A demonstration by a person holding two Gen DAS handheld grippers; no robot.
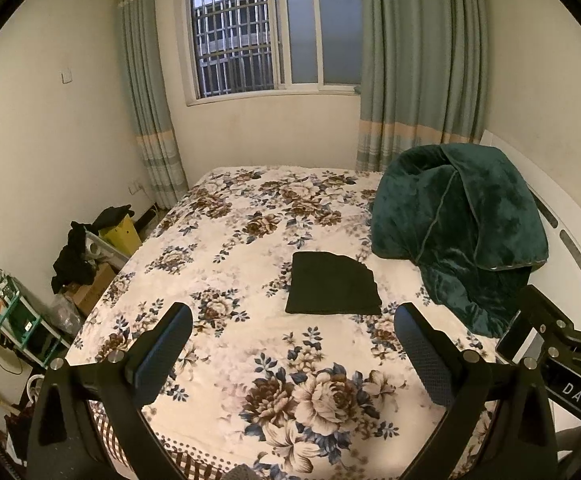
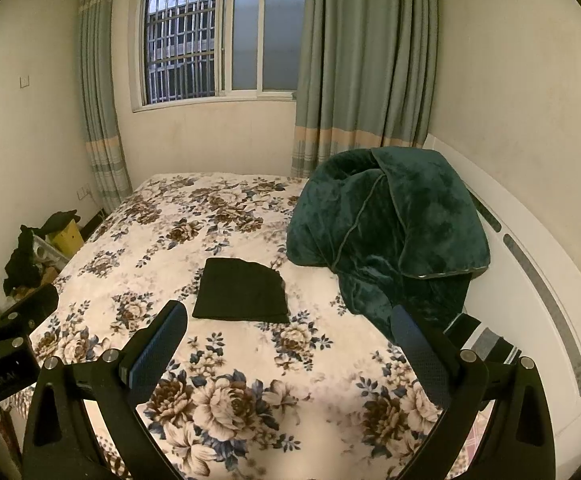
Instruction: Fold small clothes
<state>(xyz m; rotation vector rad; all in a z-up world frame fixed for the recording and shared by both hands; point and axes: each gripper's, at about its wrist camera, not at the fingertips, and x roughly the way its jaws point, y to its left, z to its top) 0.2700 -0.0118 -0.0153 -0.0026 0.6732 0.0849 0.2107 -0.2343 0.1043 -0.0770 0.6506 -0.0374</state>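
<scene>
Both grippers, left [image 1: 292, 344] and right [image 2: 288, 342], hover with jaws wide open above the bed [image 1: 218, 248], near a folded black cloth [image 1: 332, 284].

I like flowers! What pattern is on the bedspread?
Brown, cream and blue flowers on the white bedspread, clearest in the right wrist view.

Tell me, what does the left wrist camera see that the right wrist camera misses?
Only the left wrist view shows the green shelf rack crowded with small items beside the bed. Only the right wrist view shows the striped cloth near the headboard. Both show the folded black garment lying flat on the floral bedspread, the heaped green blanket, the window, and open grippers, left and right, holding nothing.
</scene>
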